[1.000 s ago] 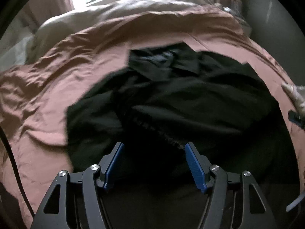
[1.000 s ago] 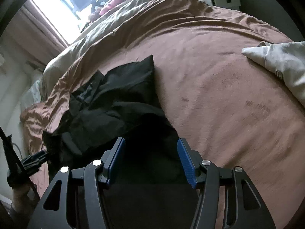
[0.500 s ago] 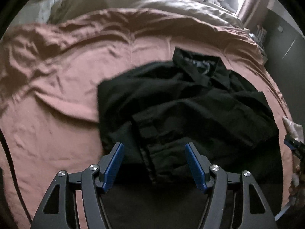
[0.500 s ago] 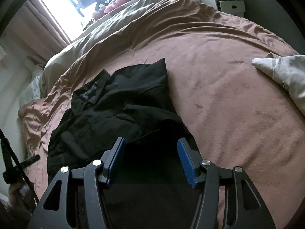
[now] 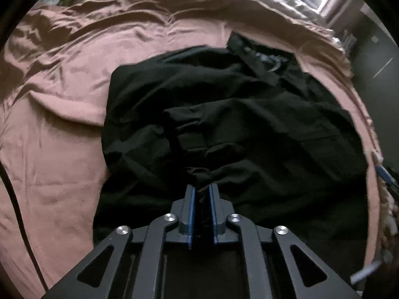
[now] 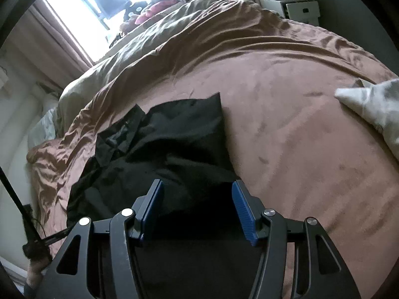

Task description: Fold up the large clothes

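The black shirt is lying crumpled on the bed. The left claw, having just closed, is pinching its near hem; the right claw, narrowing but apart, is hovering over the near edge. Next: it needs its own grip for the fold.

Plain black shirt, dusty-pink bedspread, beige duvet, off-white garment, claw pads blue, claw frame black.

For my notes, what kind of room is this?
Probably a bedroom: a black shirt lies on a bed with a rumpled brown cover, a duvet bunched near the bright window.
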Tool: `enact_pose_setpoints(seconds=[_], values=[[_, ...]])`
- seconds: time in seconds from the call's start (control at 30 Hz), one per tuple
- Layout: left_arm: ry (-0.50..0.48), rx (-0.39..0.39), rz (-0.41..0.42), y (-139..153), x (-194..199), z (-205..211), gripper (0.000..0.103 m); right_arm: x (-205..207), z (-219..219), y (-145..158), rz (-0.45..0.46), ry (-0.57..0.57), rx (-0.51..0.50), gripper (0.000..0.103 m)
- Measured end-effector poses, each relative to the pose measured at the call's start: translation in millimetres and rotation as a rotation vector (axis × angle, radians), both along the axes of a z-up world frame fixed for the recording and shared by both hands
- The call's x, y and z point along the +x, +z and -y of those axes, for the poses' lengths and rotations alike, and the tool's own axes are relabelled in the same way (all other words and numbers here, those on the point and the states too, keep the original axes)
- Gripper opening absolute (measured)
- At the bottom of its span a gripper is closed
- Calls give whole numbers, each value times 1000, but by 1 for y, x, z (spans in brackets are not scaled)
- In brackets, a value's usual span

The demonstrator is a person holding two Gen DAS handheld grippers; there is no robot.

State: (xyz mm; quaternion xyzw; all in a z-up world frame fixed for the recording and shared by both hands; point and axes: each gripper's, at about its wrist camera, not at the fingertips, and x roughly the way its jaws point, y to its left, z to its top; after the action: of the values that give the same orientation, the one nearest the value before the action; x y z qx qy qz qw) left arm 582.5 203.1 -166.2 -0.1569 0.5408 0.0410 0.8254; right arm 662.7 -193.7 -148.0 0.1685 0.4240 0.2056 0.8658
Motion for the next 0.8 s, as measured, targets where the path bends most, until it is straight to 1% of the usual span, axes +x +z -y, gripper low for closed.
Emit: enact_pose_setpoints(seconds=[0.17, 0.2, 0.27, 0.4, 0.53, 0.57, 0.6, 0.63, 0.67, 0.7, 0.73, 0.77, 0.8], values=[[-28, 26, 81, 37, -1, 2, 6, 9, -24, -7, -2, 36, -26, 41], [-32, 41, 98, 43, 1, 2, 6, 11, -26, -8, -3, 40, -31, 41], [-29, 58, 111, 47, 7, -1, 6, 15, -35, -12, 0, 57, -58, 41], [-8, 70, 78, 27, 19, -10, 6, 28, -50, -23, -12, 75, -126, 41], [29, 55, 18, -14, 24, -24, 6, 41, -61, -42, -39, 98, -208, 33], [32, 57, 14, -23, 24, -25, 9, 43, -64, -47, -31, 107, -239, 28], [32, 66, 15, -28, 23, -25, 11, 43, -67, -49, -15, 113, -267, 25], [28, 87, 25, -33, 22, -25, 15, 42, -70, -50, 1, 123, -294, 25], [27, 91, 35, -36, 21, -25, 19, 41, -73, -50, 13, 124, -331, 24], [31, 91, 39, -36, 21, -26, 19, 39, -74, -48, 17, 110, -361, 24], [35, 88, 42, -35, 20, -27, 21, 38, -75, -44, 23, 78, -413, 24], [40, 107, 36, -32, 18, -27, 21, 34, -74, -40, 32, 42, -468, 24], [42, 136, 27, -28, 16, -27, 22, 32, -72, -37, 38, 26, -478, 24]])
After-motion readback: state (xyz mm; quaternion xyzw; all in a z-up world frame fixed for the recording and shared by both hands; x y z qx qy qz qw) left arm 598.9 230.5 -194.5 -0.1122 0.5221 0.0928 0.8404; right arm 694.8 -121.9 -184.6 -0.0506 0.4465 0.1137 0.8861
